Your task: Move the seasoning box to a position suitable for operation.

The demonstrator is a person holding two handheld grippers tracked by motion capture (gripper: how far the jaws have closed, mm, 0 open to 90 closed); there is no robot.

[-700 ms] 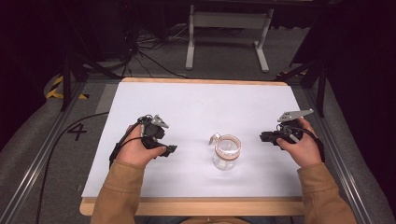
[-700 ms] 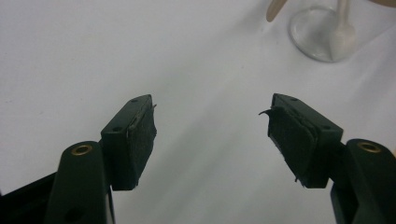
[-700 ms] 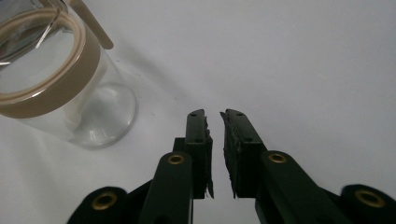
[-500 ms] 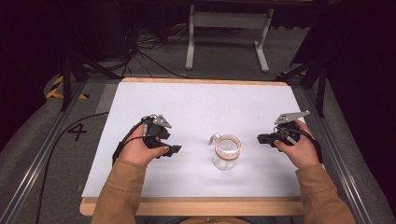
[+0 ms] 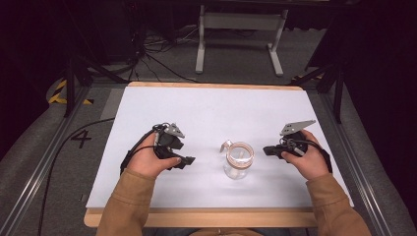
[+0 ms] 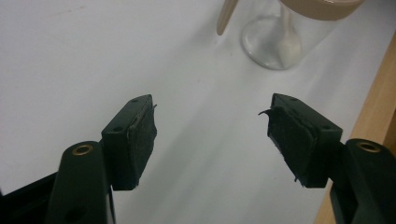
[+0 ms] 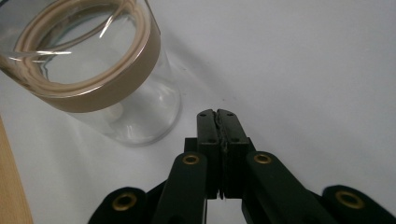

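- Dark room beyond; white table (image 5: 206,118) with a wooden near edge, a metal stand on the floor at the far side, cables trailing far left.
- Glass jar (image 5: 238,160) standing upright near the middle of the table, toward the near edge, between the two hands; clear body, tan band around the mouth, a small tan tab sticking out from the rim on the far-left side. Looks empty.
- Left gripper (image 5: 183,161) held to the left of the jar, apart from it, pointing right toward it; jaws spread wide with nothing between them, pads (image 6: 140,140) bare over the white surface, jar (image 6: 275,39) ahead at the top of the left gripper view.
- Right gripper (image 5: 268,150) held just right of the jar, not touching it; jaws pressed together on nothing, tips (image 7: 217,122) close beside the jar's lower wall (image 7: 140,116).
- Handling judgement: rigid, smooth glass, likely slippery and breakable; light if empty, easy to tip with a sideways nudge.
- Best hold, as judged: across the body just below the tan band, or on the band itself, where the surface should offer more grip than bare glass; tab too small and flexible-looking to trust.
- Risk: closed right tips knocking the jar over if pushed in low.
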